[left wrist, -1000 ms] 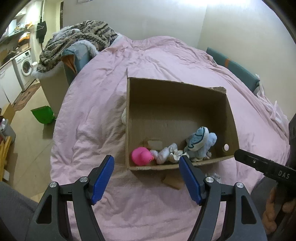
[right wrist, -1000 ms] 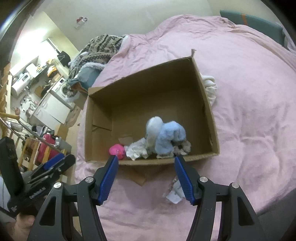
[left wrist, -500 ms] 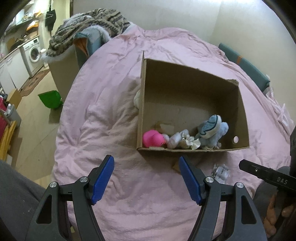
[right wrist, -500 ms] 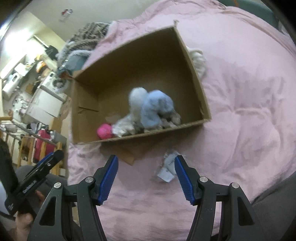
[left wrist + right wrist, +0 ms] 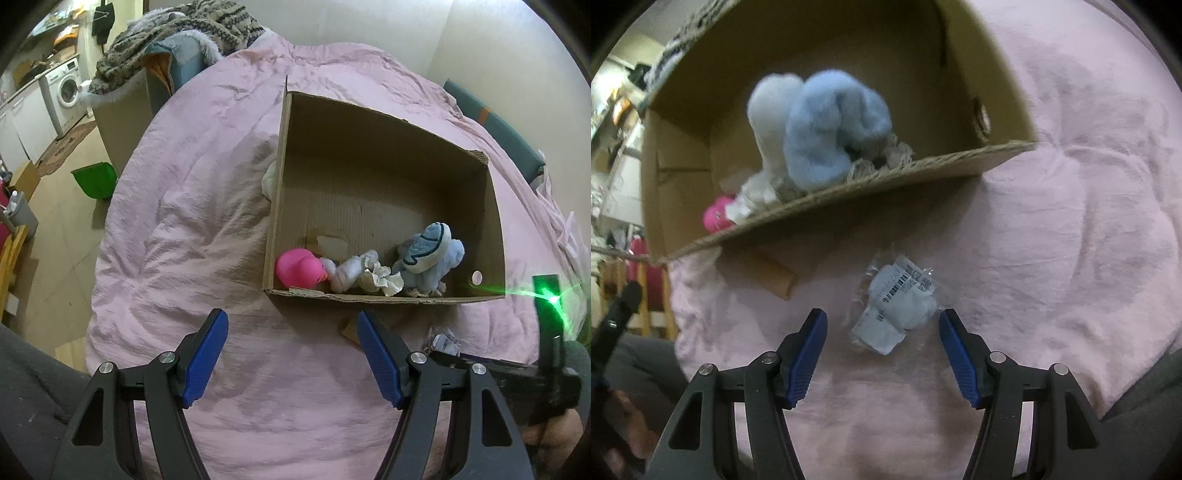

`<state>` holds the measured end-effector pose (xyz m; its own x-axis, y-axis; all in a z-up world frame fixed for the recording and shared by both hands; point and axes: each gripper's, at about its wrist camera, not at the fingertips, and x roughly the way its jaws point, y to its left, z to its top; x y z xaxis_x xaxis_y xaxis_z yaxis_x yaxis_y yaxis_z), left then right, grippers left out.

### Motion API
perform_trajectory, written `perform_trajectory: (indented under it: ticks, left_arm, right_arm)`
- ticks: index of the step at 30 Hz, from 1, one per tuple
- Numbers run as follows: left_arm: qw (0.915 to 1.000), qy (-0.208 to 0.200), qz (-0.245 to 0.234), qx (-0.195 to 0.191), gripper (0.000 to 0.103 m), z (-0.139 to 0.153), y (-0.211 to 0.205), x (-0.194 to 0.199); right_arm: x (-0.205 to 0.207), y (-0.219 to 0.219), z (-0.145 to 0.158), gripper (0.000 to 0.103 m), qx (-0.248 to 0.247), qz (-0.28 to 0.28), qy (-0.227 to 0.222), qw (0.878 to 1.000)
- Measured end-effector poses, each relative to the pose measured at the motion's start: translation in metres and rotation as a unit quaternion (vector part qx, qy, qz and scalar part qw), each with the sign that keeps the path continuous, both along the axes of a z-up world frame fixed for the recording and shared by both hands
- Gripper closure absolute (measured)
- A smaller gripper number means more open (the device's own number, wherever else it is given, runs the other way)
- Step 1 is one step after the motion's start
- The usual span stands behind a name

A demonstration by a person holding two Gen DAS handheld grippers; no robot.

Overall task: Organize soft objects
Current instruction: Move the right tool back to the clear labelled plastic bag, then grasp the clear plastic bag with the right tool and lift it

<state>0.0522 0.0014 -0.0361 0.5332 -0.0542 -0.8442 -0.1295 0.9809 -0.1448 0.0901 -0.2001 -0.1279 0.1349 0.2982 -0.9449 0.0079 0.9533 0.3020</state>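
1. Hovering low over the pink bed quilt (image 5: 1071, 221), your right gripper (image 5: 882, 354) has its blue fingers (image 5: 809, 354) spread either side of the clear plastic-wrapped pale blue soft packet (image 5: 894, 310), not touching.
2. Your left gripper (image 5: 291, 362) is spread, empty, near the brown cardboard box (image 5: 388, 177) holding plush toys.

Left claw (image 5: 291, 356) and right claw (image 5: 882, 350) both gape wide, gripping nothing.

I see the cardboard box (image 5: 849, 192) near wall hiding the lower parts of the blue plush (image 5: 831, 129) and pink toy (image 5: 716, 218). Plush outline blurred. Packet (image 5: 894, 306) label print too small to read.
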Motion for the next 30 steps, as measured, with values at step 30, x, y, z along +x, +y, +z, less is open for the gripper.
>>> perform_trajectory:
  ticks: [30]
  left_arm:
    - [0.9979, 0.062, -0.016, -0.012, 0.034, -0.032, -0.003, 0.006]
  right_arm:
    - [-0.033, -0.013, 0.060, 0.060, 0.032, 0.020, -0.082, 0.996]
